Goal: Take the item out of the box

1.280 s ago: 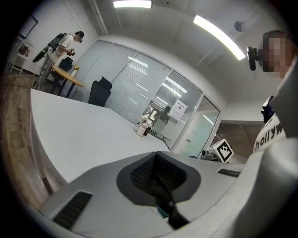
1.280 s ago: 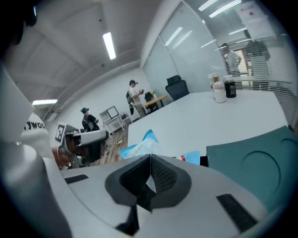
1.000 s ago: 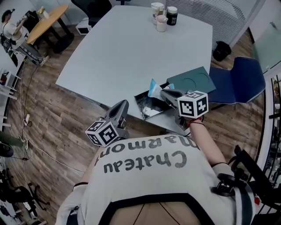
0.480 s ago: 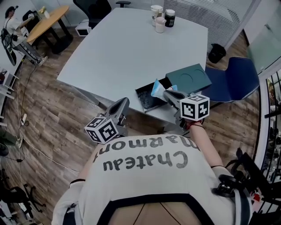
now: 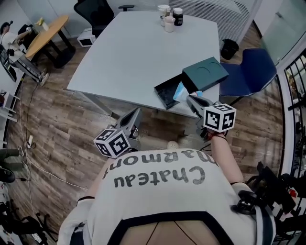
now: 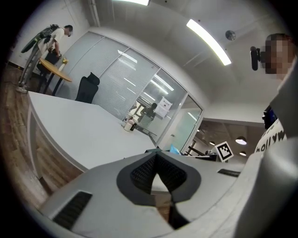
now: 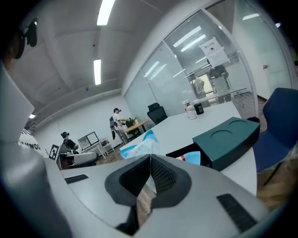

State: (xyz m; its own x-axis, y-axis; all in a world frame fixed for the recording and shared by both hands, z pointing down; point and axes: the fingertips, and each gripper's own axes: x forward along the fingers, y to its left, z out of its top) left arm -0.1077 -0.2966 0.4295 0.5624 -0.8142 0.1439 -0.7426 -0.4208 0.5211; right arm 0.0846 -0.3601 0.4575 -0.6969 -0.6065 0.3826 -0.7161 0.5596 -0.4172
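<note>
A dark open box [image 5: 165, 89] lies at the near edge of the grey table [image 5: 134, 52], its teal lid [image 5: 204, 73] beside it on the right. My right gripper [image 5: 191, 99] is shut on a blue-and-white packet [image 5: 180, 91], held up at the box's right end near the table edge. In the right gripper view the packet [image 7: 139, 148] sticks out past the closed jaws of the right gripper [image 7: 150, 157], with the lid [image 7: 228, 137] behind. My left gripper [image 5: 133, 115] hangs shut and empty over the floor, off the table. In its own view the left gripper [image 6: 156, 155] points over the table.
Cups and a dark jar [image 5: 169, 14] stand at the table's far end. A blue chair [image 5: 248, 76] sits right of the table, a black bin [image 5: 229, 48] behind it. Wooden floor [image 5: 71, 124] lies below the left gripper. People work at desks [image 7: 88, 142] far off.
The right gripper has drawn the packet up and back from inside the box toward the table's near edge. The view has pulled back. The left gripper has barely moved.
</note>
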